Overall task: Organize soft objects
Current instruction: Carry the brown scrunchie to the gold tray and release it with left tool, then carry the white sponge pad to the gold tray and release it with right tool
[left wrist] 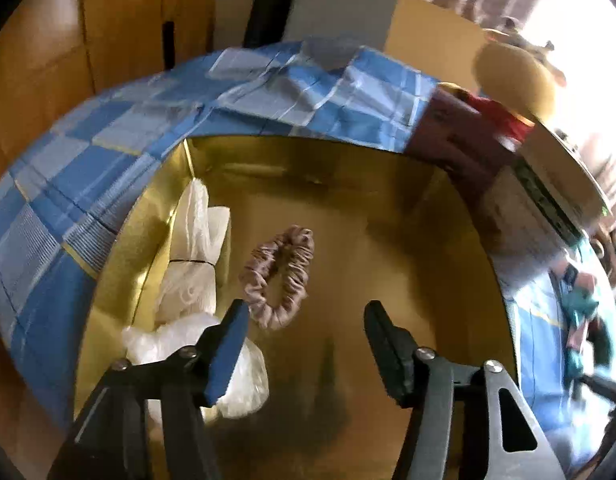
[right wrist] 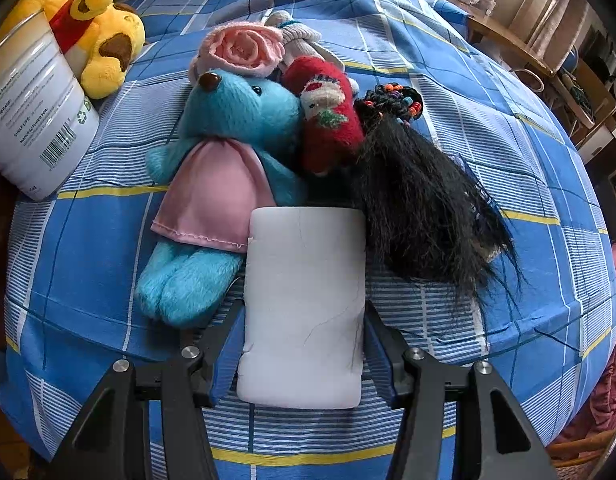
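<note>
Blue checked bedspread (right wrist: 507, 184), soft toys heaped at twelve o'clock, white block in hand!

The right gripper (right wrist: 304, 320) has its jaws pressed on a smooth white foam pad (right wrist: 304, 304) dead centre: it looks light and squashy, best held across its flat sides. The left gripper (left wrist: 306, 320) hangs wide, holding nothing, inside a shiny gold tin (left wrist: 387, 220). A ruched beige scrunchie (left wrist: 278, 276) lies at eleven, a limp white cloth bundle (left wrist: 192, 276) at nine.

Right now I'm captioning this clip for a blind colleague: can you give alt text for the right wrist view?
The right gripper clamps a white foam block above a blue plaid bedsheet. Beyond it lie a blue teddy bear in a pink dress, a red knitted sock and a black hairpiece.
</note>
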{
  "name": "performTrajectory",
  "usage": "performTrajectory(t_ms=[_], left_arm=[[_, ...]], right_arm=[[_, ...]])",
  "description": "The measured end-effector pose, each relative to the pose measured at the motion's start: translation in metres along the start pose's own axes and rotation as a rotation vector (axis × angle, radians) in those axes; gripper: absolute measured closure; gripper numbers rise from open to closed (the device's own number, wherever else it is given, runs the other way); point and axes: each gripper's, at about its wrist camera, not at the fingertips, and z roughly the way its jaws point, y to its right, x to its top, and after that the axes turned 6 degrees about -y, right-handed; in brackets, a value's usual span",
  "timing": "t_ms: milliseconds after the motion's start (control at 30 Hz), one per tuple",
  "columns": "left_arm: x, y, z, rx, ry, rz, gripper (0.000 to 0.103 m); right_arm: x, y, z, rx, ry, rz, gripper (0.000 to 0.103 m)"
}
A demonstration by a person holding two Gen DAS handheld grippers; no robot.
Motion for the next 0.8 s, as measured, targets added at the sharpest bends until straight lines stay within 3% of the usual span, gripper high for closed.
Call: performTrajectory(t_ms=[367,800], left_arm=[[-0.038,0.024,-0.061,0.002,0.128,0.14,0.03],[-0.049,0.022,-0.067,-0.009,0.131,0.135,0.024]], right_arm=[[-0.002,0.0,-0.001,-0.002,0.004,0.0,0.048],[-0.004,0.001,-0.003,-0.001,0.012,0.0,0.049]])
